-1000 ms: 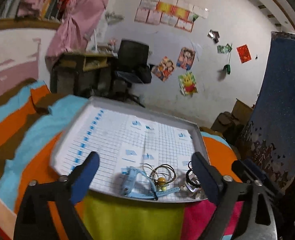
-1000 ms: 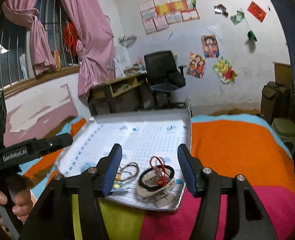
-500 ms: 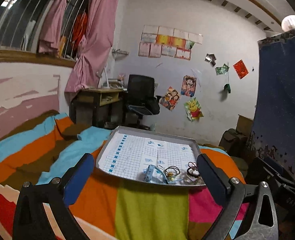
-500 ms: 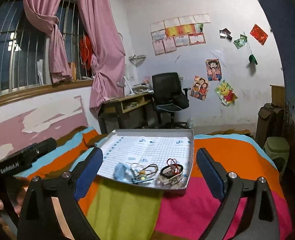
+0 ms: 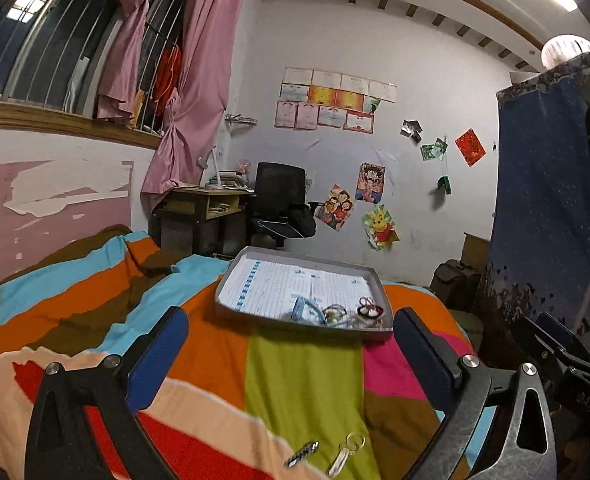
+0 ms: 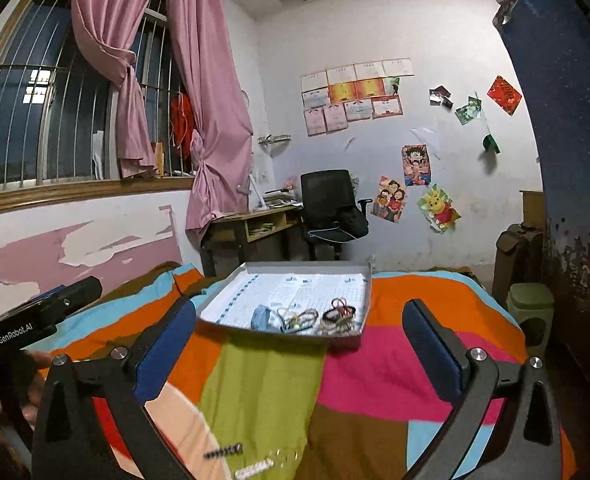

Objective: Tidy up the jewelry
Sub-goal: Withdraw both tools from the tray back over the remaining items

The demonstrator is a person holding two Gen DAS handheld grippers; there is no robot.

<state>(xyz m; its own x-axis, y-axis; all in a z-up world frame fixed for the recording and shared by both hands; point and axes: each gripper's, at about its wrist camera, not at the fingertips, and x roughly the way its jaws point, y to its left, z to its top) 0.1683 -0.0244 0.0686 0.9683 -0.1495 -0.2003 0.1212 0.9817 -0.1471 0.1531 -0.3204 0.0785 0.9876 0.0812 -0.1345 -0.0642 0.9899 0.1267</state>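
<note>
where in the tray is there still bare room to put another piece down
The far part of the tray, up to its back wall, is bare gridded paper. The near edge is crowded: blue piece, thin rings, black bracelet. On the blanket, the pink and green patches before the tray are free.

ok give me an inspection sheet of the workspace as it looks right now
Surface: striped bedspread on a bed, wrinkled.
Job's things: grey tray on the bedspread, jewelry pile along its near edge; two small pieces lie loose on the bedspread close to the camera.
Clutter: nothing seen beyond those loose pieces.
Grippers: left claw open, empty; right claw open, empty, its jaws just opened wide.
Cables: nothing seen.
Surroundings: desk, black office chair, pink curtains, posters on the wall, green bin.
</note>
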